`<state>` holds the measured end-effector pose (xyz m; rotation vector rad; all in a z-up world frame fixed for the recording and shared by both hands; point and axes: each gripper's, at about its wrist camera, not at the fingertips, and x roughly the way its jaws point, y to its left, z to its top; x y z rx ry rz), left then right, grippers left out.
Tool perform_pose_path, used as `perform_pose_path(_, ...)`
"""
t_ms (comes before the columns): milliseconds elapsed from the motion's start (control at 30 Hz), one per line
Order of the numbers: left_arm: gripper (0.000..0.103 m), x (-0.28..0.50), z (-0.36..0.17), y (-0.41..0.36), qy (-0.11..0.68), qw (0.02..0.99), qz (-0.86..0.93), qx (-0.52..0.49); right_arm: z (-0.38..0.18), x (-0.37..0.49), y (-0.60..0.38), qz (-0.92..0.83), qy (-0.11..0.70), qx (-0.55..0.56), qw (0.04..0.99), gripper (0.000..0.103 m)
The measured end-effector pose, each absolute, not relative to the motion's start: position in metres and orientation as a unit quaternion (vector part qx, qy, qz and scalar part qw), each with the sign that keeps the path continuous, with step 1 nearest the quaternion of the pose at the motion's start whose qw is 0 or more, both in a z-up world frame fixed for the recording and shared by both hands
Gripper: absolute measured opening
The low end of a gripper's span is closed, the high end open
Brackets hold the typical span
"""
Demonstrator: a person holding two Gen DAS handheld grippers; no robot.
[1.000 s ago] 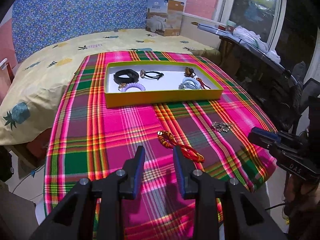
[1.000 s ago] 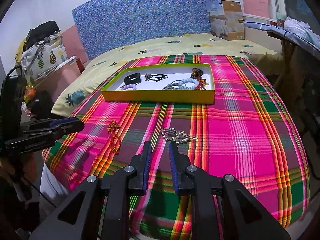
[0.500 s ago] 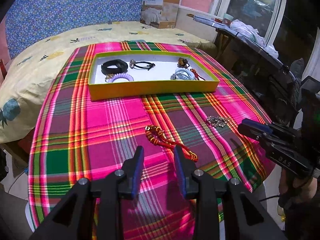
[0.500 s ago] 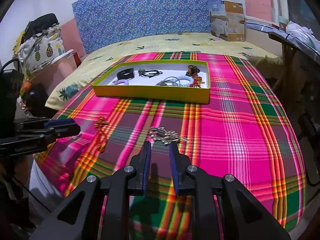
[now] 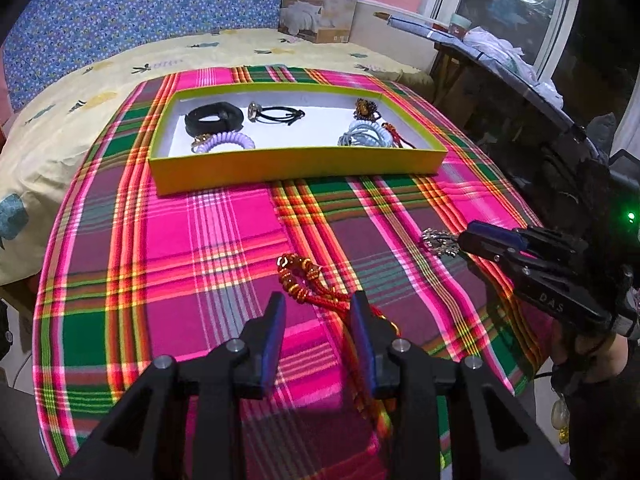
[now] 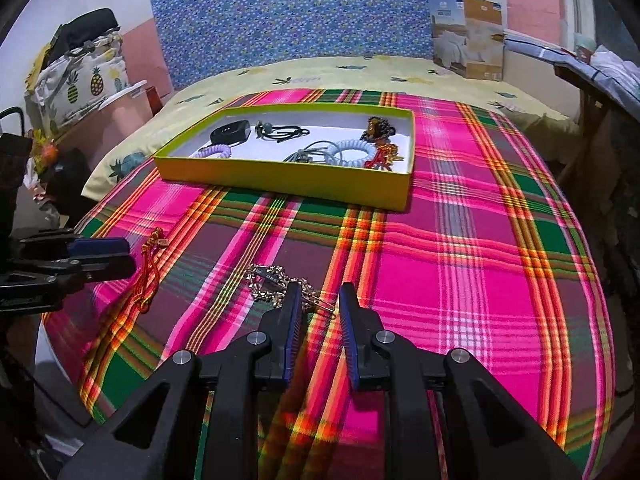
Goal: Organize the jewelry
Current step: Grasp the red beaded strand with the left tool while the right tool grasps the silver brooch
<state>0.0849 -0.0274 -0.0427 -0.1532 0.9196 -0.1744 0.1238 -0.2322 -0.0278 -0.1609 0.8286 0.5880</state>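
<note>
Item: left gripper (image 5: 318, 306), hovering over the near part of the bench (image 5: 200, 240). Jaws are standing apart and opening wider; the near end of the red braided cord bracelet (image 5: 308, 280) is lying on the cloth between the blue pads, which are not pressing on it.

Item: right gripper (image 6: 318, 298), hovering over the near middle of the bench. Jaws are standing spread with a narrow gap; the gold chain (image 6: 276, 286) is lying on the cloth at the left fingertip, its near end reaching into the gap. Whether a pad is touching it cannot be told.

Item: plaid cloth (image 6: 460, 260), pink, green and orange, covering the bench top.

Item: yellow tray (image 5: 296, 164), shallow, white inside, sitting on the far half of the bench, well apart from both loose pieces. Contents, in the left wrist view:
- black band (image 5: 214, 118), far left;
- lilac spiral tie (image 5: 226, 143), just near of the black band;
- black cord tie (image 5: 276, 114), far middle;
- pale blue spiral ties (image 5: 366, 136), right side;
- dark beaded piece (image 5: 366, 107), far right corner;
- red cord piece (image 5: 396, 138), beside the pale blue ties.

Item: bed (image 5: 100, 76), yellow pineapple sheet, lying beyond the bench, with a cardboard box (image 5: 320, 8) standing at its far edge.
</note>
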Motion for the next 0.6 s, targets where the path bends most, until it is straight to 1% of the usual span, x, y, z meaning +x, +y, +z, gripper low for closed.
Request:
perform_pose_path(167,0.035,0.092,-0.045,-0.028,0.445,0.889,-0.083,-0.075,-0.029,0.116,-0.229,0.307,0.406,-0.066,0.858,0.02)
perform_pose_path(400,0.035,0.097,-0.046,-0.029,0.443,0.89,-0.082,-0.073,-0.028,0.1,-0.212,0.33,0.405,-0.083,0.849,0.02)
perform_pose_path(533,0.039,0.099,-0.046,-0.033,0.442,0.89,-0.082,-0.07,-0.024,0.105,-0.212,0.304,0.4,-0.079,0.861,0.02)
perform_pose_path(600,0.04,0.1,-0.046,-0.035,0.441,0.892,-0.078,-0.064,-0.024,0.109,-0.213,0.291,0.402,-0.074,0.865,0.02)
